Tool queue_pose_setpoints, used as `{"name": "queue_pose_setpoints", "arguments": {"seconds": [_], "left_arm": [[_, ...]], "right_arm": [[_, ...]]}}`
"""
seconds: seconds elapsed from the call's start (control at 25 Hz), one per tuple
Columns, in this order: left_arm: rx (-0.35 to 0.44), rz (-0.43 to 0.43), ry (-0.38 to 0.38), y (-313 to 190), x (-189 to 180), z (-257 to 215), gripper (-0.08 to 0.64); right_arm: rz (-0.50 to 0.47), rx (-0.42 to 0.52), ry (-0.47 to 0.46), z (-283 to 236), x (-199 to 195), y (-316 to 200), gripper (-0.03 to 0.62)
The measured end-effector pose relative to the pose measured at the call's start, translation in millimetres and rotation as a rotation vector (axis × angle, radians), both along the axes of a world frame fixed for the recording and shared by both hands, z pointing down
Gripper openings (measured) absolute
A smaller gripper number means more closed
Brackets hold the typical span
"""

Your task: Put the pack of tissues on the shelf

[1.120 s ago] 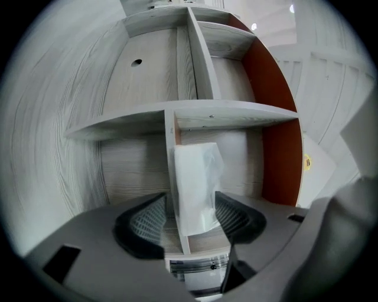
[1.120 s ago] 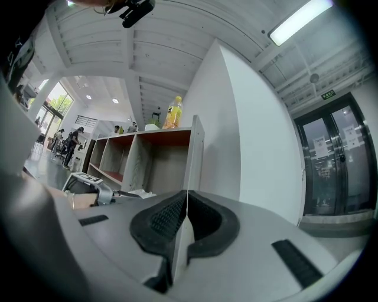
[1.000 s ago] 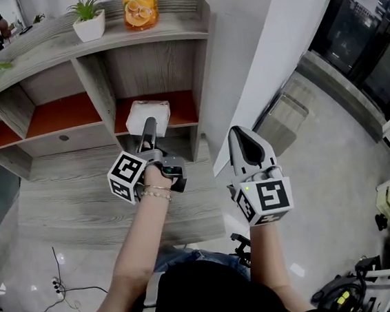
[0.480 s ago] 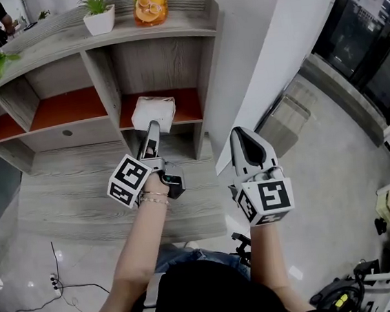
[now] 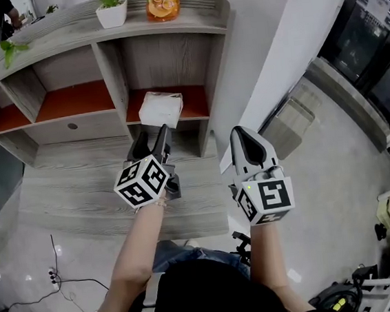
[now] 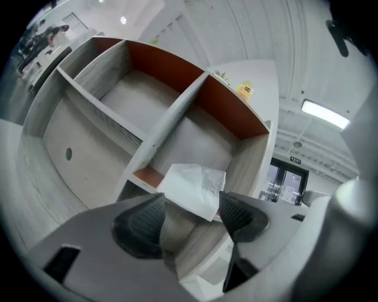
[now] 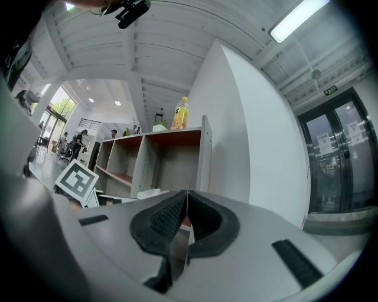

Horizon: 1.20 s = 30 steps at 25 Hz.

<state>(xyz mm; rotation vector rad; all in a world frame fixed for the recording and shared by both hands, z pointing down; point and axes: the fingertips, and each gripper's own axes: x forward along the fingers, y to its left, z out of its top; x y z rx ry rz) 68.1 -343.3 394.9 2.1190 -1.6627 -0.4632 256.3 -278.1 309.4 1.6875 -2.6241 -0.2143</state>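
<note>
The pack of tissues (image 5: pixel 160 110) lay at the front edge of the orange board in the right compartment of the shelf (image 5: pixel 43 30). The left gripper (image 5: pixel 150 141) was just in front of it, its jaws apart with nothing between them, though they had just been closing a little. The right gripper (image 5: pixel 240 136) was closed and empty.

1. The white print on your shirt (image 5: pixel 196 300) is cut off at the edge, so you can't read it.
2. The green sign (image 7: pixel 331 90) above the doors (image 7: pixel 336 159) is too small to read.
3. Nothing else shows legible text.
</note>
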Motion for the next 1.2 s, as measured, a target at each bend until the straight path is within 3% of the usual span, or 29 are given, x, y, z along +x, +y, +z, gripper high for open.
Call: {"name": "queue_pose_setpoints", "arguments": {"seconds": [0.24,0.52,0.8,1.2], "left_arm": [[0.014,0.014,-0.197,0,8,-3,0.196],[-0.01,0.018,-0.314,-10,14,1,0.187],[-0.026,-0.031,-0.488,-23,18,2,0.187],[-0.059,-0.082,-0.496,-45,26,-1,0.183]], "right_arm": [[-0.003,-0.003,0.003,1,0,0,0.018],[-0.005,-0.005,0.004,1,1,-5,0.018],[-0.008,-0.005,0.007,0,3,-13,0.018],[0.006,0.003,0.006,-5,15,-28,0.018]]}}
